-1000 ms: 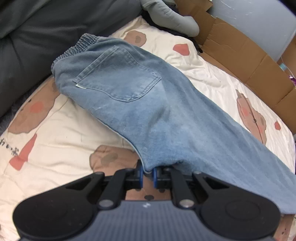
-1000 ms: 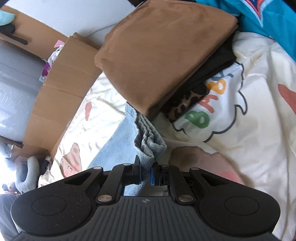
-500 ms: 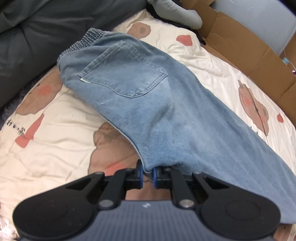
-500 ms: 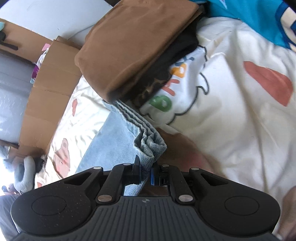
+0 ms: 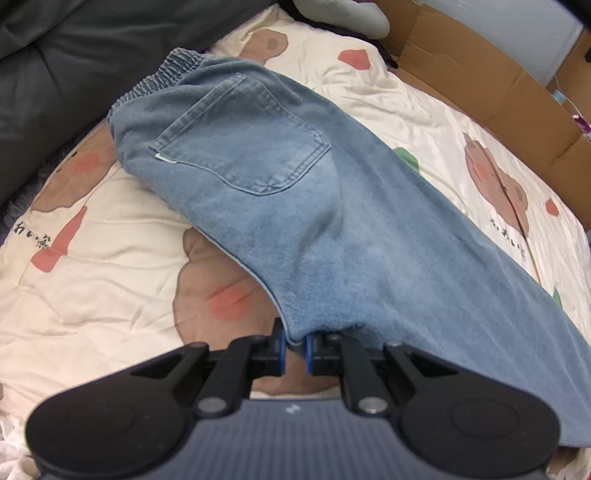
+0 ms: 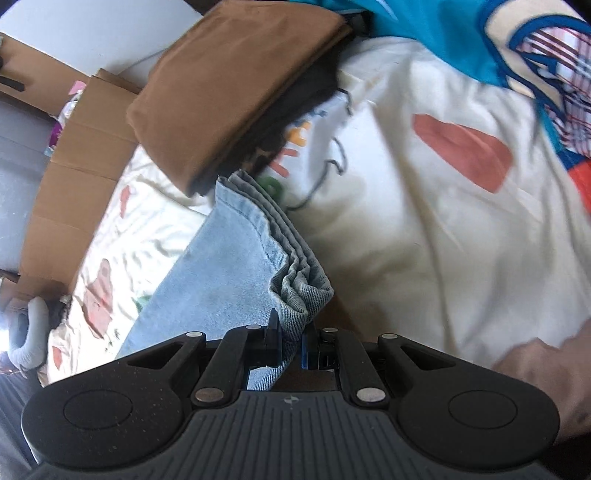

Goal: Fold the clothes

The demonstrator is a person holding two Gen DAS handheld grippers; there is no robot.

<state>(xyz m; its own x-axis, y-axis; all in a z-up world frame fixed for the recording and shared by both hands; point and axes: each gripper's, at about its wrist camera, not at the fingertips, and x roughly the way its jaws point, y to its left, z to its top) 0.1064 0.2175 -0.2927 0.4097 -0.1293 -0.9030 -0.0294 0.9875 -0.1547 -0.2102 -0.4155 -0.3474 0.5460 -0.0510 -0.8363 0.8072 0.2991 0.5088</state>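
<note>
A pair of light blue jeans lies across a cream bedspread printed with brown bears, back pocket up, elastic waistband at the far left. My left gripper is shut on the near edge of the jeans around the crotch seam. In the right wrist view the stacked leg hems of the jeans are bunched between the pads, with my right gripper shut on them. The leg cloth runs off to the left from there.
A folded pile topped by a brown garment sits just beyond the hems, with black and leopard-print cloth under it. A turquoise garment lies far right. Cardboard lines the bed's far edge; a dark grey duvet at far left.
The right gripper has carried the hems sideways, away from the brown pile, which now sits further up and left in its view. The left gripper has held its grip nearly in place.
</note>
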